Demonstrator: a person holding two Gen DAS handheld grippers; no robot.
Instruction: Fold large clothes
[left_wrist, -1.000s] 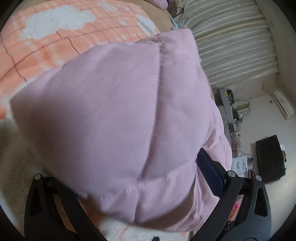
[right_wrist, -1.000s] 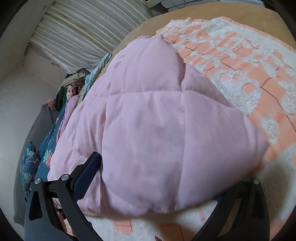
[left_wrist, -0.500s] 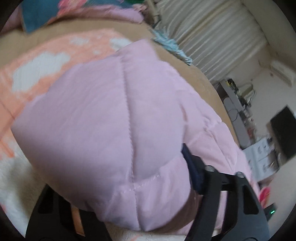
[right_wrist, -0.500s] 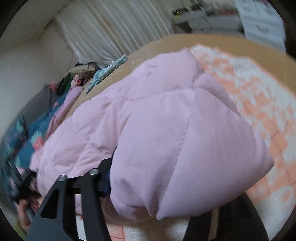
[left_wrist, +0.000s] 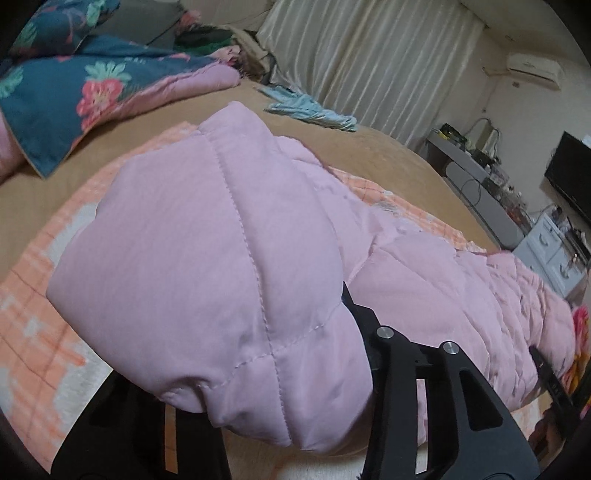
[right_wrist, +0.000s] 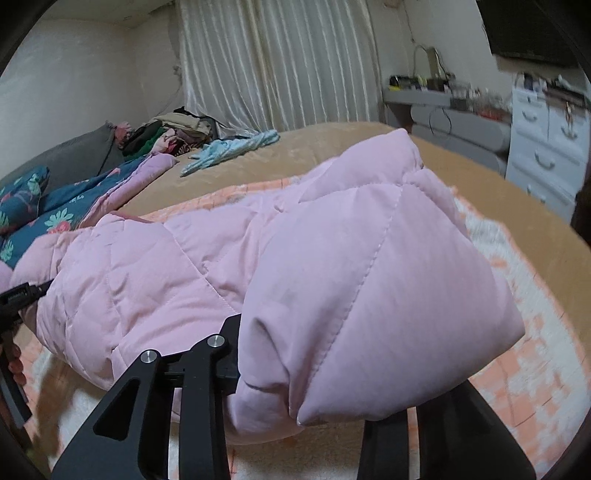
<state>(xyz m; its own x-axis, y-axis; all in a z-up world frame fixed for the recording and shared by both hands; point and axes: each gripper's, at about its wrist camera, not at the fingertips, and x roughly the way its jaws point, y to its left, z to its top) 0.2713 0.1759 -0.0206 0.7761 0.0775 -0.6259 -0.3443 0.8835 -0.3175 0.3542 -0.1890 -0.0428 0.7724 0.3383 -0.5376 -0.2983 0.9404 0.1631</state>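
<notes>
A bedroom, mid-chore: the bed (left_wrist: 122, 158), under a tan cover, fills both wrist views, with an orange-and-white checked blanket (left_wrist: 33, 325) spread across it. On that blanket lies the task's thing, a pink quilted jacket (left_wrist: 207, 258) — puffy, large, stretched lengthwise between the two hands. In the left wrist view its bulk runs from the centre out toward four o'clock; in the right wrist view it runs from the centre toward nine o'clock.

Both ends are taken up. The left tongs (left_wrist: 266, 373) have just been closing and now bite into one bunched end of the padding, their jaws sunk into the fabric at six o'clock. The right tongs (right_wrist: 306, 365) have likewise just been closing and are clamped on the opposite end, the cloth bulging above them.

As for progress, the work looks barely begun: the ends are gripped, but no finished fold shows, and the middle of the garment sags onto the blanket. Bringing the ends together or over, flattening and squaring the bundle all appear to remain.

Smaller things ring the scene: a floral blue quilt (left_wrist: 74, 85) at ten o'clock in the left view, a pale blue garment (right_wrist: 229, 151) at eleven o'clock in the right view, a heap of clothes (right_wrist: 170, 133) behind it — none touched.
</notes>
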